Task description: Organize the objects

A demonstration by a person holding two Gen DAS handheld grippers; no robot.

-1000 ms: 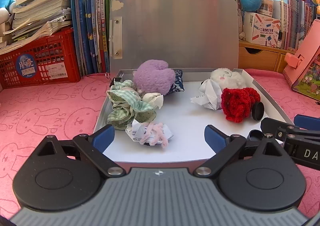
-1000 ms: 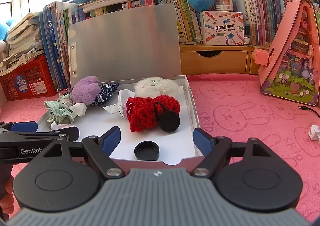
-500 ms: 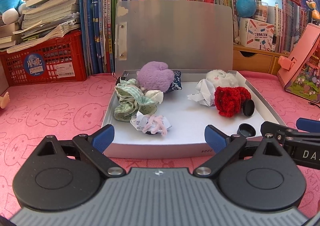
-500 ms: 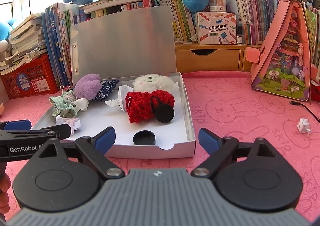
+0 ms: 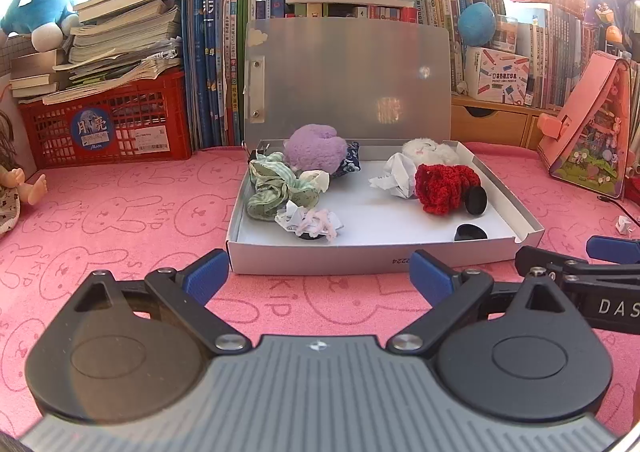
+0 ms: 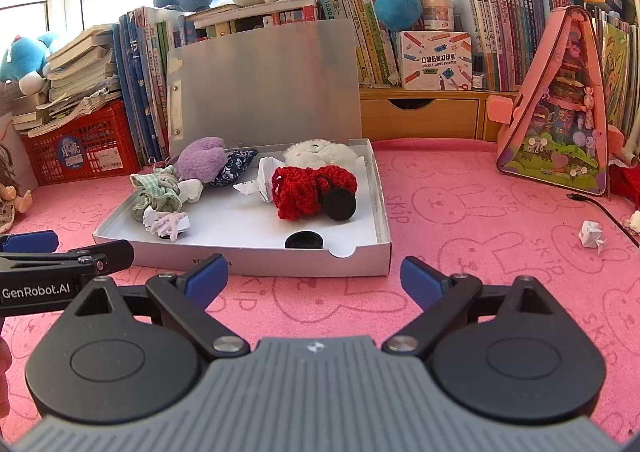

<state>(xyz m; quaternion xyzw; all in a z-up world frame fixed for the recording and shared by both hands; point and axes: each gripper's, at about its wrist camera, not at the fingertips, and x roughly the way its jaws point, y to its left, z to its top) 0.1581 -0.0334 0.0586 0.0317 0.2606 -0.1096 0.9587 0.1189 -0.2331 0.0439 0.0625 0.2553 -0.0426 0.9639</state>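
Right wrist view: right gripper (image 6: 314, 275) fingers spread wide, having just been opening, nothing between them. Left gripper (image 5: 320, 272) likewise spread and empty. Box (image 6: 244, 252) on the pink tabletop (image 6: 480, 236) holds most clutter. Judged between placements: next target appears to be the paper scrap (image 6: 591, 234) lying well right, needing a rightward reach.

An open box (image 5: 384, 262) sits on a mat (image 5: 120, 219), its lid (image 5: 348, 79) upright against books (image 5: 208, 67) behind. Inside, a cloth bundle (image 5: 276, 187) lies left, a knitted piece (image 5: 444, 187) right, and a cap (image 5: 470, 232) in the near right corner.
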